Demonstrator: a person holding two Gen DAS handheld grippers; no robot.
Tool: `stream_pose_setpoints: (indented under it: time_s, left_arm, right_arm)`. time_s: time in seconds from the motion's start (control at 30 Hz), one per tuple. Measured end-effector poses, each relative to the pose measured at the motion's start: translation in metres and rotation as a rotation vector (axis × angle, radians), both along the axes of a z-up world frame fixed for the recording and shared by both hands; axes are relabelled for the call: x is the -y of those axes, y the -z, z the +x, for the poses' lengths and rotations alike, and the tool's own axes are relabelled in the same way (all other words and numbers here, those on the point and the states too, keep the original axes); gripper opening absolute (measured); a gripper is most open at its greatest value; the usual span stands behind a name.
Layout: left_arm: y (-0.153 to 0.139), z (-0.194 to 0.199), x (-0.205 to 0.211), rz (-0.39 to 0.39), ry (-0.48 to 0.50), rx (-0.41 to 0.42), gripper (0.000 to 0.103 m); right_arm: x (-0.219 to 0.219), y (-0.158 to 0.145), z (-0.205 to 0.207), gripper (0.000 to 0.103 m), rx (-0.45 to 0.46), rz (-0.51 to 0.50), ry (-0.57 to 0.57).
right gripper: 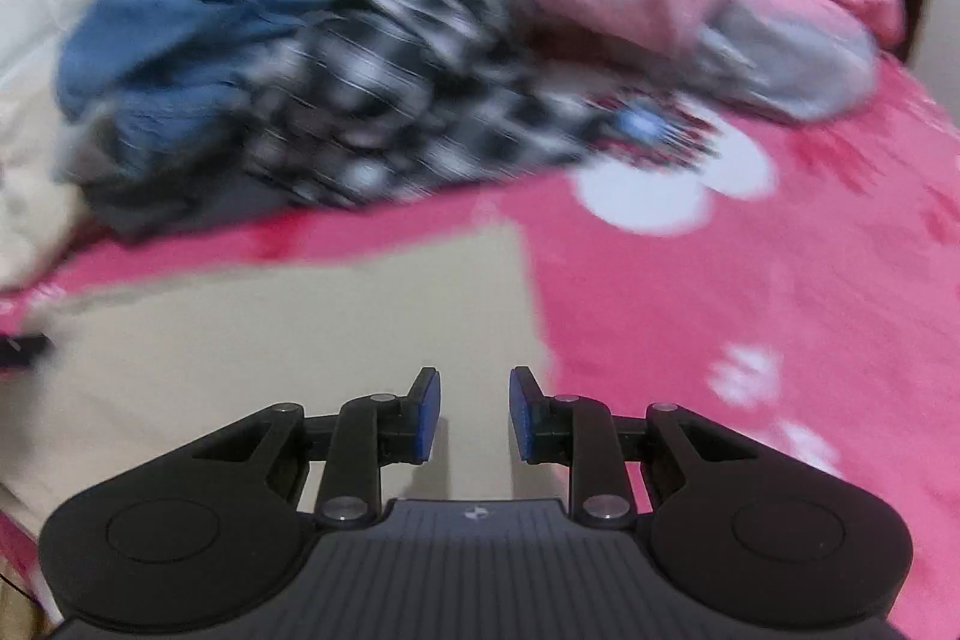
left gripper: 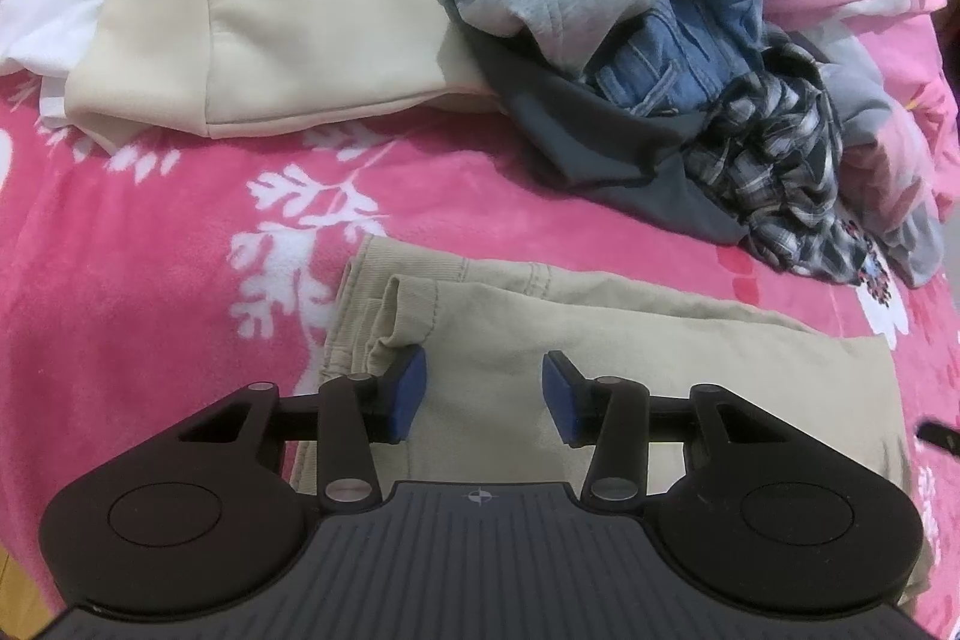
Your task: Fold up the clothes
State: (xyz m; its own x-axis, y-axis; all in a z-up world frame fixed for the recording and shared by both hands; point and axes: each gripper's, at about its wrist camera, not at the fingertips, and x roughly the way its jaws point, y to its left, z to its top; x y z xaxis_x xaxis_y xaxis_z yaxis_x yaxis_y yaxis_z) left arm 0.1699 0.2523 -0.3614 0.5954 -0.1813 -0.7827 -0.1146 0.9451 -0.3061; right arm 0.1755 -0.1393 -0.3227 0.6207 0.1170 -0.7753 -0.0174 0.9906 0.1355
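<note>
Two open claws [left gripper: 483, 395] [right gripper: 474, 415], one khaki garment [left gripper: 660, 352]

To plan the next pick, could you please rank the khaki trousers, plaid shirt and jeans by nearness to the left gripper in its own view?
1. Khaki trousers, beneath the left gripper.
2. Plaid shirt, right, further back.
3. Jeans, upper right, atop the pile.

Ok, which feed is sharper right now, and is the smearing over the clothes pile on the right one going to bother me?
Left wrist view: sharp, the khaki trousers and plaid shirt read clearly, though the fisheye curves the edges. Right wrist view: motion blur smears the clothes pile and pink blanket; only the right gripper stays crisp, casting soft shadows on the trousers.
</note>
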Motion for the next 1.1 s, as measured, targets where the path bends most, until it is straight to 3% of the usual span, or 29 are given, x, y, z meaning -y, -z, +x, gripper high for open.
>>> stream_pose_setpoints:
  time_s: [0.1, 0.17, 0.23, 0.3, 0.43, 0.53, 0.63, 0.7, 0.77, 0.83, 0.93, 1.0, 1.1]
  left_arm:
    - [0.0, 0.0, 0.0, 0.001, 0.009, 0.0, 0.045]
    - [0.0, 0.0, 0.0, 0.005, 0.023, 0.002, 0.046]
    - [-0.001, 0.0, 0.002, 0.015, 0.04, 0.005, 0.046]
    - [-0.003, -0.001, 0.004, 0.028, 0.057, 0.007, 0.049]
    - [-0.013, -0.01, 0.013, 0.063, 0.065, 0.022, 0.057]
    - [-0.025, -0.022, 0.023, 0.104, 0.067, 0.049, 0.057]
    - [-0.038, -0.041, 0.035, 0.125, 0.077, 0.082, 0.058]
    - [-0.04, -0.051, 0.045, 0.164, 0.107, 0.076, 0.059]
    - [-0.04, -0.06, 0.056, 0.211, 0.131, 0.062, 0.059]
    - [-0.041, -0.068, 0.061, 0.221, 0.138, 0.046, 0.059]
    - [-0.05, -0.081, 0.075, 0.252, 0.181, 0.063, 0.059]
    - [-0.056, -0.091, 0.09, 0.262, 0.241, 0.084, 0.06]
    - [-0.056, -0.101, 0.123, 0.242, 0.4, 0.091, 0.06]
  right_arm:
    - [-0.007, 0.021, 0.034, 0.026, -0.045, 0.004, -0.011]
    - [0.003, 0.036, 0.048, 0.021, -0.076, -0.065, 0.032]
    - [0.024, 0.032, 0.047, 0.021, -0.058, -0.067, 0.125]
    - [0.043, 0.017, 0.034, 0.021, -0.029, -0.104, 0.201]
    - [0.065, -0.015, -0.017, 0.021, -0.013, -0.078, 0.177]
    - [0.057, -0.036, -0.058, 0.022, -0.016, -0.051, 0.053]
    - [0.031, -0.042, -0.086, 0.022, -0.014, -0.067, -0.145]
    - [0.016, -0.035, -0.098, 0.022, -0.01, -0.084, -0.278]
    - [0.009, -0.024, -0.101, 0.022, -0.035, -0.111, -0.327]
    - [0.016, -0.007, -0.102, 0.022, -0.085, -0.196, -0.264]
    - [0.056, -0.003, -0.109, 0.022, -0.139, -0.17, -0.053]
    - [0.076, -0.008, -0.12, 0.022, -0.144, -0.122, 0.029]
    - [0.087, -0.014, -0.133, 0.023, -0.164, 0.089, 0.037]
